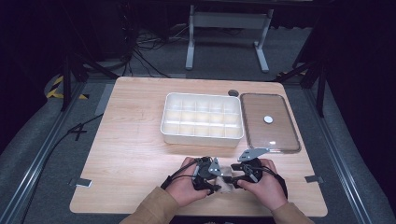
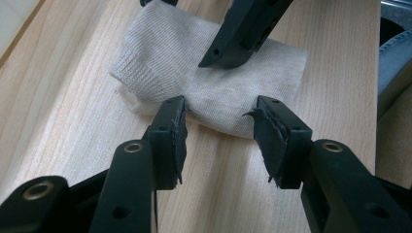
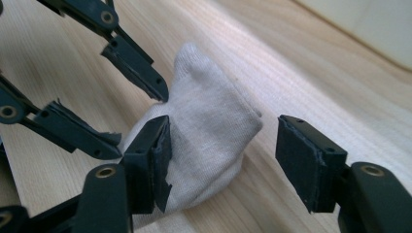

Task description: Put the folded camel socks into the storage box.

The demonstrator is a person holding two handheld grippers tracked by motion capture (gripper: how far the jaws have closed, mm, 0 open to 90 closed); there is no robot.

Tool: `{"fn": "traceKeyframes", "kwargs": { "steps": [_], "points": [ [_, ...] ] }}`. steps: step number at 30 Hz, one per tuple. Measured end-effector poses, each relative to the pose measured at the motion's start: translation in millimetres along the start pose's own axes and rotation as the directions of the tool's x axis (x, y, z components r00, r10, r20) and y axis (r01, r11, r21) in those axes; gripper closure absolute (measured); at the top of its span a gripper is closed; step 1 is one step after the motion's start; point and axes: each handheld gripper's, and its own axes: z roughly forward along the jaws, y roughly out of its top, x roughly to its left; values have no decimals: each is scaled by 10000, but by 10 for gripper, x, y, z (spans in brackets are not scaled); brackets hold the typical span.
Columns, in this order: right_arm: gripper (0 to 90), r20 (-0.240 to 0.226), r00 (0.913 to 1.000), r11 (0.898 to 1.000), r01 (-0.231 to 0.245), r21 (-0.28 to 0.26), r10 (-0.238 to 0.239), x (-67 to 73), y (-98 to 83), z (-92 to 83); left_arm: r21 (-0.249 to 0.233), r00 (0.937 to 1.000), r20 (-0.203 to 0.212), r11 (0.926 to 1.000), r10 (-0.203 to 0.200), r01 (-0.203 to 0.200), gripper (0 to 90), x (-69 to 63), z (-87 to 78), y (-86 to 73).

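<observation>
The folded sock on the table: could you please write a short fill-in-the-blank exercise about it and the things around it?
1. The folded sock lies on the ______ table.
2. The white compartment tray stands to the left of its clear ______, which lies flat.
3. The jaws of the right gripper stand ______, one on each side of the sock.
4. On the clear lid rests a small ______ round disc.

Missing words: wooden; lid; open; white

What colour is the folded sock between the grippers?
Pale beige sock, clearest in the left gripper view.
</observation>
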Motion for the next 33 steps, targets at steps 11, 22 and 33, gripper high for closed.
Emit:
{"fn": "traceKeyframes", "kwargs": {
  "steps": [11,22,33],
  "points": [
    [382,-536,9978,9983,-354,468,379,-52,8,103,175,10000,-23,9998,21,-21,551,-9,1,-14],
    [613,-1283,9864,9936,-953,614,1025,-44,-1,108,185,10000,31,9998,-33,33,542,-21,-2,-40],
    [736,-1408,9857,9951,-870,462,927,-22,7,81,-200,9992,-124,9991,-371,369,535,63,-125,-120]
  ]
}}
